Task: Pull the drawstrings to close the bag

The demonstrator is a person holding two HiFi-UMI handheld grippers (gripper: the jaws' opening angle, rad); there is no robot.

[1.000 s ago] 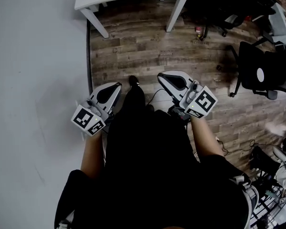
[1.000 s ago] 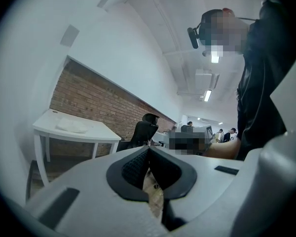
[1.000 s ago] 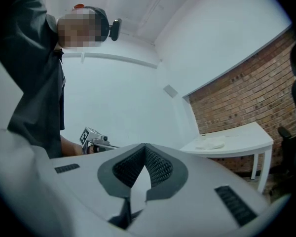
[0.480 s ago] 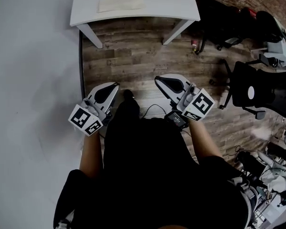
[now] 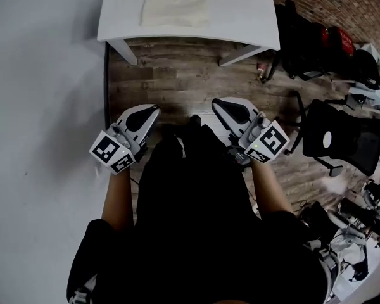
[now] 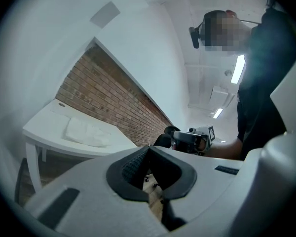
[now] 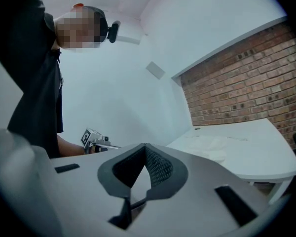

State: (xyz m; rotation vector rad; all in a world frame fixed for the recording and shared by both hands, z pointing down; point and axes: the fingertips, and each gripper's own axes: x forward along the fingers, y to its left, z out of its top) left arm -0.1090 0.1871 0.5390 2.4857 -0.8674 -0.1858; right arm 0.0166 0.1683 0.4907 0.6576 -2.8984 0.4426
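The left gripper point(image 5: 145, 113) and right gripper point(image 5: 223, 105) both have their jaws closed on nothing (2 empty tools, side by side). The cream bag point(image 5: 175, 5) lies flat on the white table point(image 5: 120, 11), well ahead of both tips, its long axis running away from them.

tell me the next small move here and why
Probably step up to the white table and carry both grippers out over the cream bag. The bag lies flat on the tabletop, well ahead of the left gripper and the right gripper. Both hang over the wood floor, shut and empty, so nothing can be grasped from here.
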